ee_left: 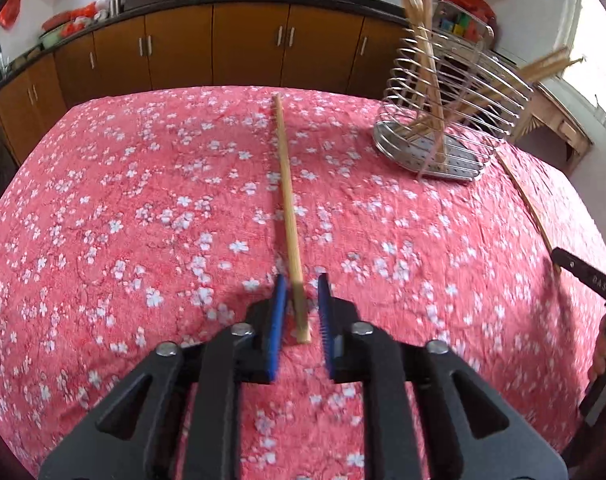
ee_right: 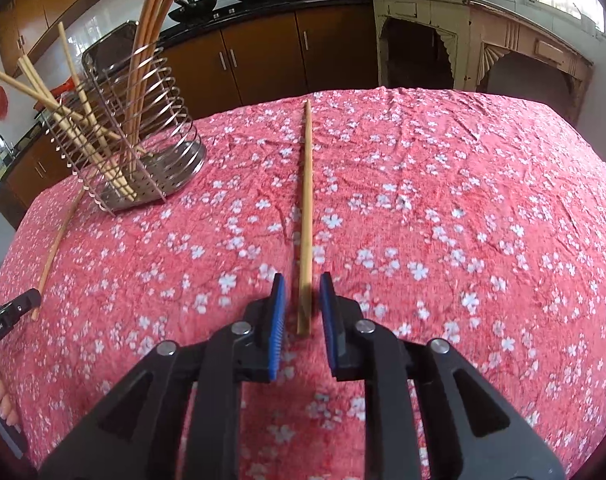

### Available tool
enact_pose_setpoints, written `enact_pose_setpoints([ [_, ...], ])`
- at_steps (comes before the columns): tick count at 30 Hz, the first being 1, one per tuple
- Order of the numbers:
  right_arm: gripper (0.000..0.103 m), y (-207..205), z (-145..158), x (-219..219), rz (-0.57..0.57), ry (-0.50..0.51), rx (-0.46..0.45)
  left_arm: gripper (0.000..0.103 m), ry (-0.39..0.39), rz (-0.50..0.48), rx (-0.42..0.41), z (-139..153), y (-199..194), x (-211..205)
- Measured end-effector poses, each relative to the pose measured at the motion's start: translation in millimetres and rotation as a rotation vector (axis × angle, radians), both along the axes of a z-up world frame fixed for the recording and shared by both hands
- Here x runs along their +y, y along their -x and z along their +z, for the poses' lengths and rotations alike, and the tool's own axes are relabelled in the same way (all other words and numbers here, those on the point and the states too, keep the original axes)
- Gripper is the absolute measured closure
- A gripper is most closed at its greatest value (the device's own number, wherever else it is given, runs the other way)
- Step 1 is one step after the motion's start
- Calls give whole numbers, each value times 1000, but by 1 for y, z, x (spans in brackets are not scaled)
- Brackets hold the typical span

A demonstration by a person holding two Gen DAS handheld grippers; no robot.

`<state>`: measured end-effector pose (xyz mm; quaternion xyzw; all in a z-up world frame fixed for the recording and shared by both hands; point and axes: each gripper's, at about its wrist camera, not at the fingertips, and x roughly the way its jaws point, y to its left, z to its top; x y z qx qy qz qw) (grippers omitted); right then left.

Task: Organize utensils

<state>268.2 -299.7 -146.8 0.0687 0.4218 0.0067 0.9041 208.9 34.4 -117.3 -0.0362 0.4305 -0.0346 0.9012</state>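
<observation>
Your left gripper and right gripper each stand narrowly open, straddling a chopstick and another chopstick flat on the red tablecloth, pads not pressing. The wire holder stands nearby with more.

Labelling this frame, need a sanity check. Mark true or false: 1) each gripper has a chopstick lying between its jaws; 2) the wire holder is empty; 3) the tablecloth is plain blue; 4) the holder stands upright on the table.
1) True: the left gripper straddles one chopstick, the right gripper another chopstick, the jaws apart on either side and not pressing.
2) False: the wire holder already has several chopsticks in it.
3) False: the tablecloth is pink-red with white blossoms.
4) True: it stands on its perforated base.
</observation>
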Motion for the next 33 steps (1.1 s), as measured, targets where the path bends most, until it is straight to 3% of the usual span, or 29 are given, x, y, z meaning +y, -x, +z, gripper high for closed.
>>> enact_pose_setpoints([
  [1, 84, 2, -1, 1, 3, 16, -4, 68, -18, -1, -1, 0, 0, -2],
  [3, 84, 3, -1, 3, 6, 32, -5, 61, -29, 1, -4, 1, 0, -3],
  [9, 84, 3, -2, 2, 5, 15, -5, 59, -27, 2, 5, -1, -5, -4],
  [19, 84, 4, -2, 2, 5, 21, -4, 55, -102, -12, 14, -4, -8, -17],
  [33, 84, 3, -3, 3, 7, 33, -3, 55, -105, -11, 14, -4, -8, -18],
])
